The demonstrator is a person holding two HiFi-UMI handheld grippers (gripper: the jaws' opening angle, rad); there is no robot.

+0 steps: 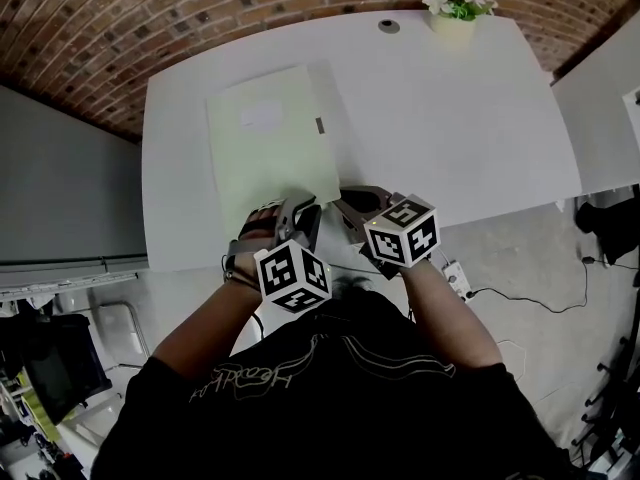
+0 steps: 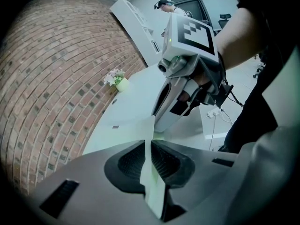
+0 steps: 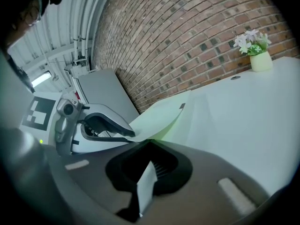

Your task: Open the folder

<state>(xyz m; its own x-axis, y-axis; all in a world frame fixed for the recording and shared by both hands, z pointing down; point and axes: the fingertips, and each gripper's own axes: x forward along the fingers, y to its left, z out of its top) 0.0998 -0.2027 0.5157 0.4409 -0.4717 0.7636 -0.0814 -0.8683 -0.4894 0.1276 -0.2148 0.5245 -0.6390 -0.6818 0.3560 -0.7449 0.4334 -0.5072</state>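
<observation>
One pale green folder (image 1: 268,133) lies on the white table (image 1: 450,118), one flower pot (image 1: 453,23) at the far edge; your left gripper (image 1: 303,211) and right gripper (image 1: 342,202), jaws nearly together, each clamp its near edge, its long axis running away from you

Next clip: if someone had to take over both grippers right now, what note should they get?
Left gripper: shut on the near edge of the folder. The layer it pinches looks like the top one and is slightly raised there.
Right gripper: shut on a sheet at the same near edge, close beside the left one. Which layer it is, I cannot tell.
Folder: flat on the white table, not opened yet.
Done: edge gripped by both.
Left: swing the top layer open, probably while the other gripper holds the rest.
</observation>
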